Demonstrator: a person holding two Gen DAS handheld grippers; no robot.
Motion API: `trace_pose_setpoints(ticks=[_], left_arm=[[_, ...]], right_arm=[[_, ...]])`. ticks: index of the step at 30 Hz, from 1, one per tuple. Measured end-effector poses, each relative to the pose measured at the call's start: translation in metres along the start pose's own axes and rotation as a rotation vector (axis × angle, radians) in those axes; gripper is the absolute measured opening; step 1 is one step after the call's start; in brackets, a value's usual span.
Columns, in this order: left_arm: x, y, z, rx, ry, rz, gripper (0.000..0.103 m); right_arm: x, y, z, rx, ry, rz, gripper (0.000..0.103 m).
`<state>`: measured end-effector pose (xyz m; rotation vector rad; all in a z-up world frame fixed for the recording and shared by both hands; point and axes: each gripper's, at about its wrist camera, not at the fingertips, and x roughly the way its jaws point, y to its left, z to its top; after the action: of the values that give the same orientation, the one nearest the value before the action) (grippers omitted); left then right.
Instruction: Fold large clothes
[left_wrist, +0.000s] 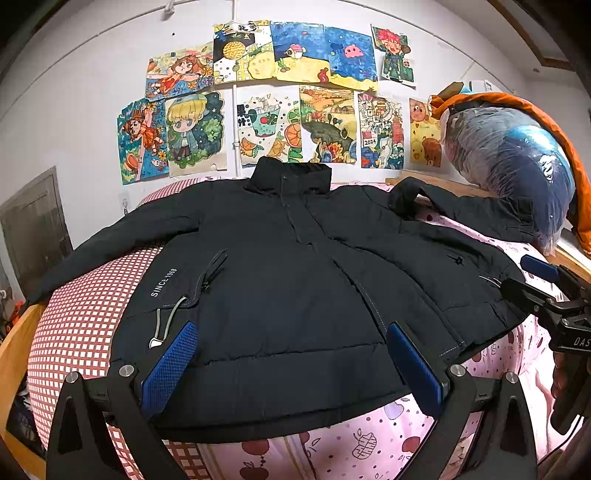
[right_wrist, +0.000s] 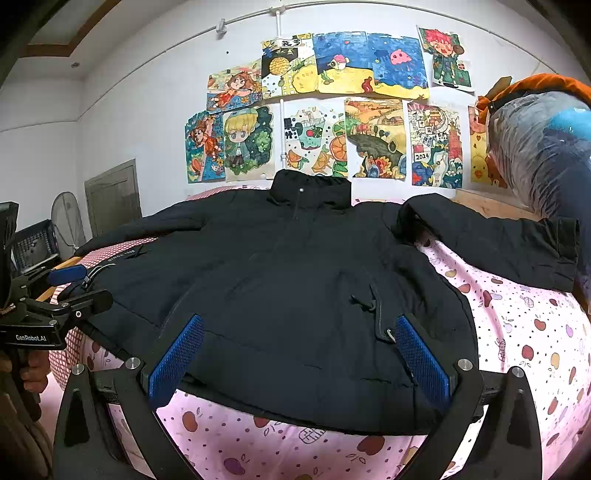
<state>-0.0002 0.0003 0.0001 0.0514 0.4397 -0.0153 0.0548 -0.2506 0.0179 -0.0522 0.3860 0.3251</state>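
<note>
One jacket (left_wrist: 280, 288) cuff (left_wrist: 40, 291) hangs off-bed, hidden.

We see a black jacket (left_wrist: 280, 280) with white lettering and pale stitching filling the middle of both views. Under it at the lower right lies a pink sheet (right_wrist: 517, 317) scattered with red, purple and orange fruit prints, and at the lower left a red-and-white checked cover (left_wrist: 85, 317). Our two grippers carry blue textured pads (left_wrist: 170, 369) on black frames. On the white wall (left_wrist: 81, 92) at the top hang bright drawings (left_wrist: 295, 96) in blue, yellow, orange and green. At the upper right sits a clear plastic bag (left_wrist: 509, 162) holding something blue, edged with orange cloth (left_wrist: 554, 122).
</note>
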Motion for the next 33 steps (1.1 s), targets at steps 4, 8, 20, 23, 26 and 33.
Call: trace_pose_setpoints(ticks=[4, 8, 20, 23, 26, 33], left_arm=[[0.000, 0.000, 0.000, -0.001, 0.002, -0.001, 0.103], [0.000, 0.000, 0.000, -0.001, 0.002, -0.001, 0.103], [0.004, 0.010, -0.010, -0.004, 0.005, 0.001, 0.103], [0.004, 0.009, -0.009, -0.005, 0.006, 0.001, 0.103], [0.004, 0.010, -0.009, -0.005, 0.007, 0.001, 0.103], [0.004, 0.010, -0.009, -0.006, 0.008, 0.001, 0.103]], right_arm=[[-0.001, 0.001, -0.001, -0.001, 0.002, 0.000, 0.102], [0.000, 0.001, 0.000, 0.002, 0.003, -0.001, 0.102], [0.000, -0.005, 0.001, 0.038, 0.012, -0.012, 0.102], [0.001, -0.005, 0.002, 0.039, 0.012, -0.012, 0.102], [0.001, -0.005, 0.001, 0.039, 0.012, -0.013, 0.102], [0.002, -0.006, 0.002, 0.046, 0.015, -0.021, 0.102]])
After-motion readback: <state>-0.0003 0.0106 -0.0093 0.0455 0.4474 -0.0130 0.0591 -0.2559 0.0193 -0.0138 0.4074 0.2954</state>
